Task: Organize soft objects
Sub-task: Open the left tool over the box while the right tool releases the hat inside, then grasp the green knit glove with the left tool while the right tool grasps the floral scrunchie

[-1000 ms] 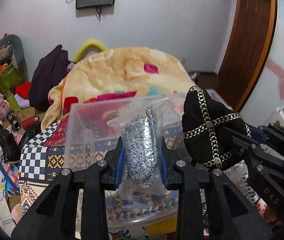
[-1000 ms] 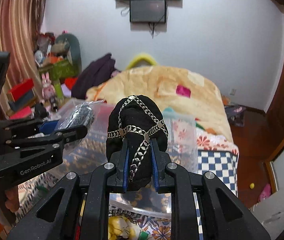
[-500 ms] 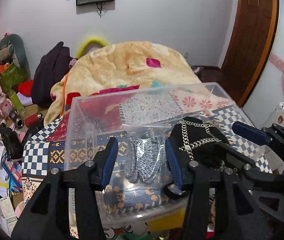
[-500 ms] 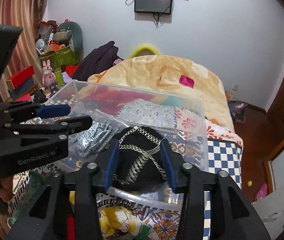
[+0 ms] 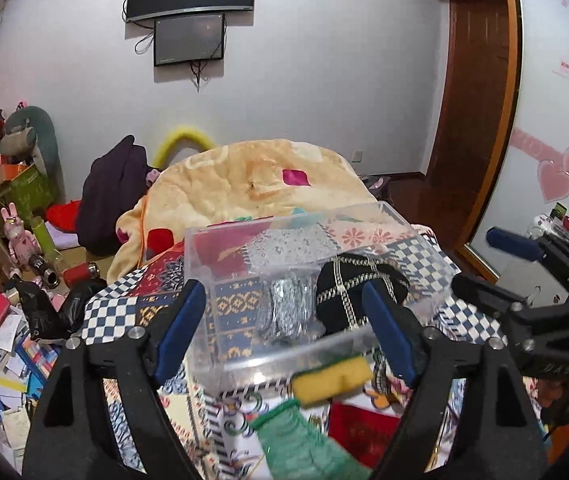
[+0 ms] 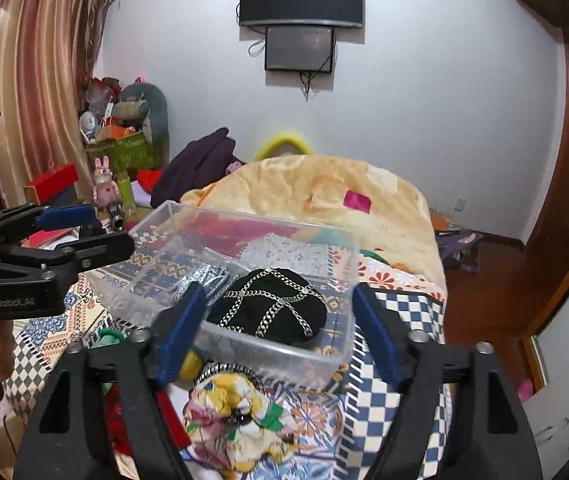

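Observation:
A clear plastic bin [image 5: 284, 354] stands on the patterned bedspread; it also shows in the right wrist view [image 6: 268, 354]. Inside lie a grey knit item in a clear bag [image 5: 286, 312] and a black hat with gold chains [image 5: 358, 296], also in the right wrist view as the bag [image 6: 204, 276] and the hat [image 6: 270, 308]. My left gripper [image 5: 284, 330] is open and empty, drawn back in front of the bin. My right gripper [image 6: 276, 334] is open and empty too, just short of the bin's near wall.
A yellow sponge [image 5: 330, 380], a green net cloth [image 5: 300, 440] and a red item [image 5: 360, 428] lie in front of the bin. A yellow floral cloth [image 6: 236, 420] lies below it. A peach blanket [image 5: 252, 184] is heaped behind. Clutter fills the floor at left [image 5: 0, 320].
Both grippers lowered their loads into the bin, opened, and let go of the bagged grey knit and the black hat. Both have since drawn back and stand wide open.

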Demonstrator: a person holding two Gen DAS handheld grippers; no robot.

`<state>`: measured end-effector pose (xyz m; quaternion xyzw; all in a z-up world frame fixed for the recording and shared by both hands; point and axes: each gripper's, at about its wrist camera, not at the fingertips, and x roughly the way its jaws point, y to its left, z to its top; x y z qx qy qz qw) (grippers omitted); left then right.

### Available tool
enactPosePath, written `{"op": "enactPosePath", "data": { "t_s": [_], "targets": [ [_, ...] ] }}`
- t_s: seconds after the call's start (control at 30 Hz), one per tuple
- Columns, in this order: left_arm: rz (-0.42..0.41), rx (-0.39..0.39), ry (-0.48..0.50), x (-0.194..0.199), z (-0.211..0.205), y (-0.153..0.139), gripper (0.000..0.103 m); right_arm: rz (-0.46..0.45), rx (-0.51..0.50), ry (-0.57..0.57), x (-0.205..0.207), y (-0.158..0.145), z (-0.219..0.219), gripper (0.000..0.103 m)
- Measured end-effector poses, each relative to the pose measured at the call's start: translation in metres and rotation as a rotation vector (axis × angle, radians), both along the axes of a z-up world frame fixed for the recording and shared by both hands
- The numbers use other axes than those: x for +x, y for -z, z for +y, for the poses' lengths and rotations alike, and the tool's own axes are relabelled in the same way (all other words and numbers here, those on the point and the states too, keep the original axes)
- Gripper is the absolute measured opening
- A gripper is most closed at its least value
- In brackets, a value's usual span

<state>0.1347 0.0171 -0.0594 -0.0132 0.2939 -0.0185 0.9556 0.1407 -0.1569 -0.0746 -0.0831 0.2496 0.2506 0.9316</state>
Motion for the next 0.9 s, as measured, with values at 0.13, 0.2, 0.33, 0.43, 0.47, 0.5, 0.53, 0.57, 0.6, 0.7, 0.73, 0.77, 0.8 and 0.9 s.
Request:
{"op": "enactPosePath", "data": {
  "t_s": [0.13, 0.2, 0.33, 0.43, 0.47, 0.5, 0.53, 0.57, 0.6, 0.7, 0.73, 0.77, 0.8, 0.9],
  "targets": [
    [0.000, -0.002, -0.001, -0.021, 0.000, 0.007, 0.091, 0.009, -0.024, -0.002, -0.011, 0.009, -0.003, 0.079],
    [0.021, -0.016, 0.006, -0.027, -0.001, 0.015, 0.092, 0.020, -0.040, 0.001, -0.015, 0.017, -0.003, 0.079],
    [0.082, -0.031, 0.022, -0.037, -0.004, 0.034, 0.092, 0.074, -0.056, -0.005, -0.023, 0.035, -0.003, 0.079],
    [0.115, -0.024, 0.034, -0.046, -0.010, 0.047, 0.092, 0.129, -0.056, -0.012, -0.024, 0.049, -0.001, 0.079],
    [0.123, -0.021, 0.037, -0.049, -0.012, 0.052, 0.092, 0.142, -0.058, -0.014, -0.024, 0.051, -0.001, 0.079],
    [0.132, -0.019, 0.044, -0.052, -0.015, 0.056, 0.092, 0.163, -0.063, -0.015, -0.022, 0.057, 0.001, 0.079],
    [0.139, -0.019, 0.047, -0.054, -0.017, 0.060, 0.092, 0.174, -0.067, -0.015, -0.023, 0.061, 0.000, 0.079],
    [0.144, -0.018, 0.047, -0.056, -0.019, 0.063, 0.092, 0.194, -0.072, -0.017, -0.021, 0.066, 0.002, 0.079],
    [0.150, -0.016, 0.046, -0.058, -0.020, 0.068, 0.092, 0.212, -0.074, -0.021, -0.021, 0.072, 0.002, 0.079],
    [0.159, -0.019, 0.015, -0.063, -0.019, 0.077, 0.092, 0.249, -0.077, -0.025, -0.024, 0.083, 0.006, 0.079],
    [0.160, -0.023, -0.004, -0.063, -0.017, 0.080, 0.092, 0.255, -0.079, -0.022, -0.025, 0.086, 0.007, 0.079],
    [0.161, -0.034, -0.017, -0.064, -0.014, 0.081, 0.092, 0.257, -0.081, -0.021, -0.025, 0.089, 0.009, 0.079],
    [0.159, -0.051, -0.028, -0.065, -0.010, 0.082, 0.091, 0.259, -0.081, -0.024, -0.027, 0.090, 0.010, 0.079],
    [0.153, -0.078, -0.055, -0.067, 0.002, 0.081, 0.083, 0.259, -0.087, -0.034, -0.030, 0.092, 0.013, 0.069]
  ]
}}
